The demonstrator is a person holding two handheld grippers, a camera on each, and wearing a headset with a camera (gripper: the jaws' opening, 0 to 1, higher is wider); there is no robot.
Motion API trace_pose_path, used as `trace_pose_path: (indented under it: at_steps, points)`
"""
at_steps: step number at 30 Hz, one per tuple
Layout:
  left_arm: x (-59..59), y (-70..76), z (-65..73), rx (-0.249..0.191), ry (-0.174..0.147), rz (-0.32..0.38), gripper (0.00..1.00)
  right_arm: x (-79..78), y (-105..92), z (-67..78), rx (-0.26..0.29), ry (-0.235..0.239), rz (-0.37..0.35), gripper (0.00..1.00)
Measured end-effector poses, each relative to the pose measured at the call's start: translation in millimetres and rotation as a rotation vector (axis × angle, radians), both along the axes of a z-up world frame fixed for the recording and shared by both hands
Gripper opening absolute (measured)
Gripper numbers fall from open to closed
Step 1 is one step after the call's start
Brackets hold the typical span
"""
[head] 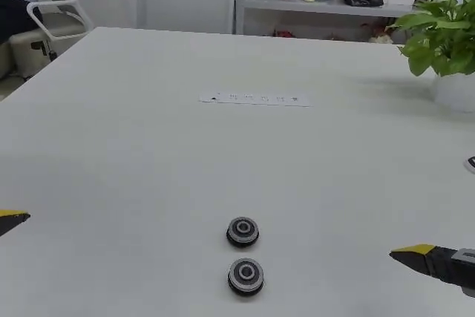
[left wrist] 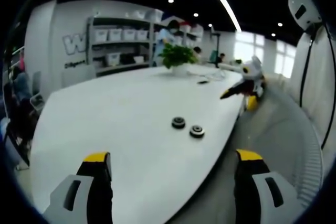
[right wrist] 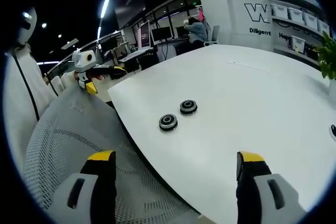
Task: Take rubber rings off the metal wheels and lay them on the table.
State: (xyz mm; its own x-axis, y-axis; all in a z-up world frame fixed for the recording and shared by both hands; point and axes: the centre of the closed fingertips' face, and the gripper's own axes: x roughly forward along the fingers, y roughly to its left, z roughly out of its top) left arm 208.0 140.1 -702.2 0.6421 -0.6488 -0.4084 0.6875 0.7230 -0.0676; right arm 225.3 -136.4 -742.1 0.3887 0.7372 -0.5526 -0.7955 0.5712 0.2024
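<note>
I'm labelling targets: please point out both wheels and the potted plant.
nearer wheel [head: 246, 275]: head view, on its metal hub.
farther wheel [head: 243, 231]: head view, on its metal hub.
potted plant [head: 439, 27]: head view, on its leaves.

1. The left hand-held gripper [left wrist: 172, 156] is built with two black jaws, and each one is capped with a yellow tip.
2. Under the black part, each jaw is carried by a light grey housing, in which a dark oval slot is cut.
3. The right hand-held gripper [right wrist: 176, 156] is made in the same colours: yellow tips, black jaws and grey slotted housings.
4. In the head view the yellow tips are seen as pointed wedges.
5. A white garment [right wrist: 18, 114] is worn by the person, and a thin black cord [right wrist: 26, 90] is laid over it.
</note>
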Motion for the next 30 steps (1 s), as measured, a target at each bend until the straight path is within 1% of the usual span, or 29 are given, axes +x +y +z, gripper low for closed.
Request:
trace_pose_path:
  at_steps: [1,4,8,12,16,19,23,30]
  points:
    - [0.1,0.0,0.2,0.0,-0.001,0.002,0.99,0.6,-0.3,-0.1,0.0,-0.001,-0.004,0.92]
    - [2.5,3.3,-0.7,0.018,-0.01,0.017,1.0,0.5,-0.8,-1.1,0.003,0.003,-0.007,0.91]
    - [2.4,2.8,0.7,0.007,-0.011,0.015,1.0,0.5,-0.6,-0.9,0.005,0.002,-0.004,0.91]
    - [3.0,2.6,1.4,0.01,-0.01,0.012,1.0,1.2,-0.9,-2.2,0.006,0.004,-0.004,0.9]
    - [5.9,2.1,4.2,0.008,-0.018,0.012,1.0,1.6,-1.3,-2.3,0.01,0.004,-0.006,0.9]
    - [6.5,1.6,4.4,0.018,-0.021,0.006,1.0,1.9,-1.2,-2.2,0.012,0.003,-0.008,0.9]
    - [7.3,1.4,6.0,0.02,-0.016,0.007,1.0,1.4,-1.1,-2.6,0.016,0.003,-0.008,0.89]
    - [9.5,-1.9,13.0,0.022,-0.029,0.0,1.0,0.8,-1.8,-3.8,0.026,0.003,-0.013,0.87]
